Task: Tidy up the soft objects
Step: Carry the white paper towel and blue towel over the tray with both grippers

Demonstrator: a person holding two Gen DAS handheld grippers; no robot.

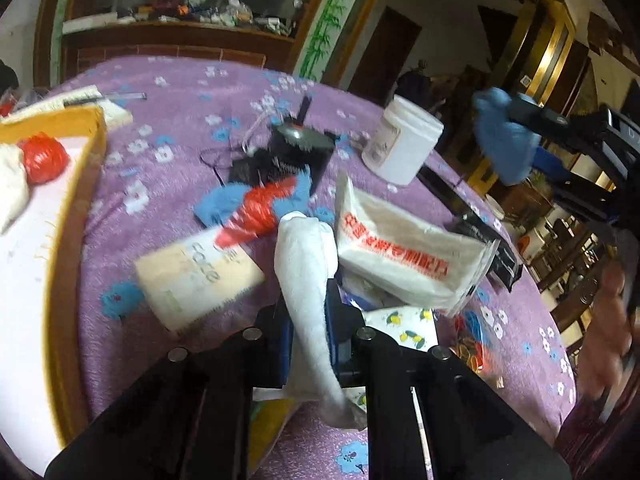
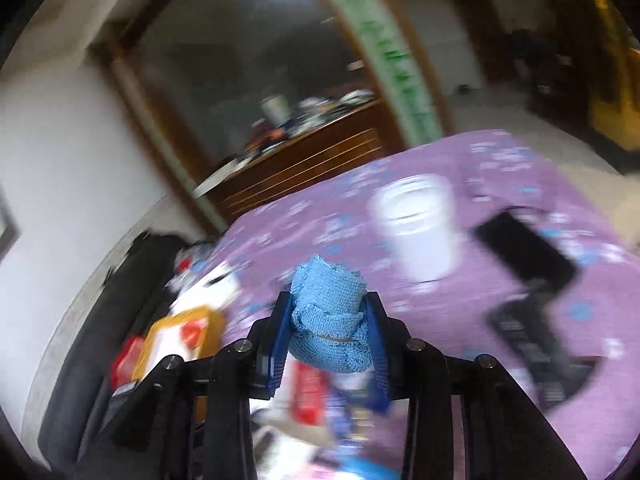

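My left gripper [image 1: 308, 320] is shut on a white sock [image 1: 308, 272] that stands up between the fingers above the purple table. My right gripper [image 2: 330, 320] is shut on a rolled blue cloth [image 2: 330, 312]; it also shows in the left wrist view [image 1: 504, 136], held high at the right. A yellow-rimmed box [image 1: 76, 184] at the left holds a red bundle [image 1: 42, 160] and a white cloth [image 1: 12, 188]. Another blue cloth [image 1: 224, 204] and a red bundle [image 1: 260, 212] lie mid-table.
On the purple flowered tablecloth [image 1: 168, 168] lie a white tub [image 1: 400, 144], a white printed bag [image 1: 404, 252], a cream carton [image 1: 196, 280], a black gadget [image 1: 296, 152] with wires, and a black remote [image 2: 532, 340]. A wooden cabinet [image 1: 180, 44] stands behind.
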